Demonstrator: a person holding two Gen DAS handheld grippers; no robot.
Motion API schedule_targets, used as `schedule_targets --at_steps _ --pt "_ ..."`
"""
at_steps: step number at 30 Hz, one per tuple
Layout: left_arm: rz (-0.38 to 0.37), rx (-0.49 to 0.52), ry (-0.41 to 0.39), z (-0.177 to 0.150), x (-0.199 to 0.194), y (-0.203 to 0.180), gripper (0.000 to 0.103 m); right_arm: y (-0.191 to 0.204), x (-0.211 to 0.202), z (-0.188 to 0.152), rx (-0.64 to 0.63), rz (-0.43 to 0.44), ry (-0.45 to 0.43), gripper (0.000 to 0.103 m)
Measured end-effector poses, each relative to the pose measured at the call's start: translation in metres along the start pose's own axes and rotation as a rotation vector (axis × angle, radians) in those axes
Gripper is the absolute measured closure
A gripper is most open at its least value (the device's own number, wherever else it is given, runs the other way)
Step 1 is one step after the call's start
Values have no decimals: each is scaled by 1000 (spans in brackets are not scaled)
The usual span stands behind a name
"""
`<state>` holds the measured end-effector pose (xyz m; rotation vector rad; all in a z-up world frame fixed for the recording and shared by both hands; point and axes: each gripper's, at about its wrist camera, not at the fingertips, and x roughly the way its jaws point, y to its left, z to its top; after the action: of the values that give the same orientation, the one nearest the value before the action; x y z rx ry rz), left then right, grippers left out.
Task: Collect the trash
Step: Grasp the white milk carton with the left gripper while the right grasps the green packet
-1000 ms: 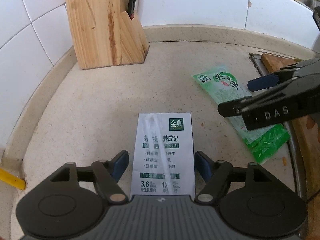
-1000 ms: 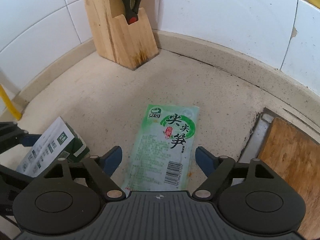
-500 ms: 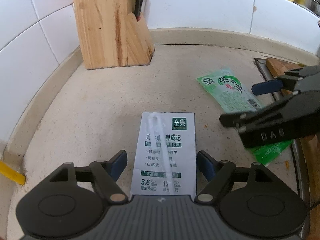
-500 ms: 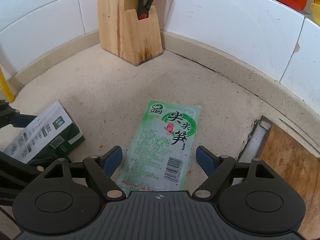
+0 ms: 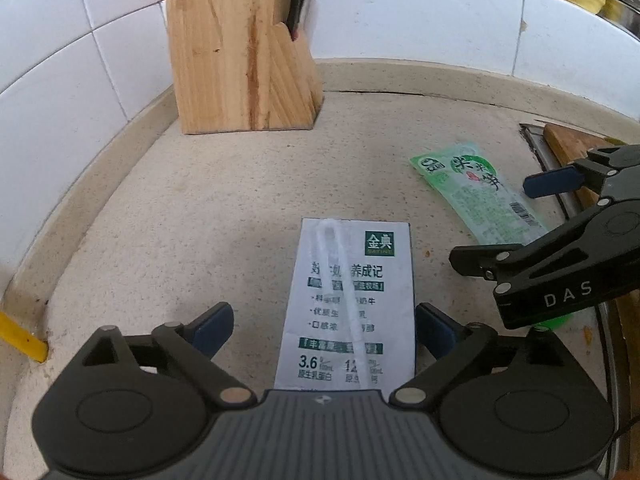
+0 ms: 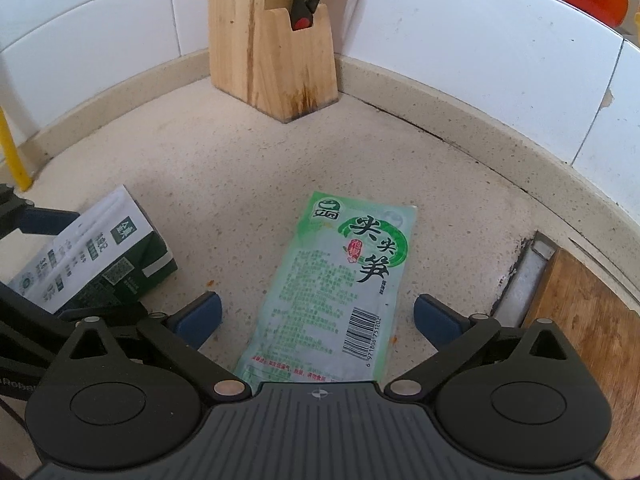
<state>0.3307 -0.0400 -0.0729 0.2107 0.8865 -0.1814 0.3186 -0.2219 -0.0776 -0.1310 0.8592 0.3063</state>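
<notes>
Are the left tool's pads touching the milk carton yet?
Apart. In the left wrist view bare counter shows between each pad and the milk carton; the left tool, jaws just opened wider, only straddles it.

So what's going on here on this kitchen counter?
A person is collecting trash with a handheld gripper in each hand. The left gripper is lined up over a milk carton lying on the counter, and the right gripper over a flat green snack packet. Both sets of jaws have just been opening and stand wide, each piece of trash between them but not gripped. Nothing is picked up yet. A wooden knife block stands in the corner.
</notes>
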Motion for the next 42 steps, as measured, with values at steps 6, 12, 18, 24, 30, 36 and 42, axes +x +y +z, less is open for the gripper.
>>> schedule_targets --at_steps 6,12,18,24,30,36,42 --pt "-5 5 -10 -2 -1 -1 9 0 -1 -5 3 -4 -26 0" --pt "-52 -26 27 -1 2 2 5 1 -2 -5 -1 -1 -24 0" --pt "-65 -47 39 -4 2 4 3 1 -2 -4 -3 3 -22 0" --pt "-62 -54 51 -3 3 3 3 2 -3 -5 -1 -2 -24 0" --pt "-66 -52 47 -4 3 4 3 1 -3 -5 -1 0 -24 0" --pt "-69 -50 45 -4 2 4 3 0 -3 -5 2 -1 -24 0" --pt "-65 -53 36 -7 -2 2 12 2 -4 -4 13 -15 -11 1"
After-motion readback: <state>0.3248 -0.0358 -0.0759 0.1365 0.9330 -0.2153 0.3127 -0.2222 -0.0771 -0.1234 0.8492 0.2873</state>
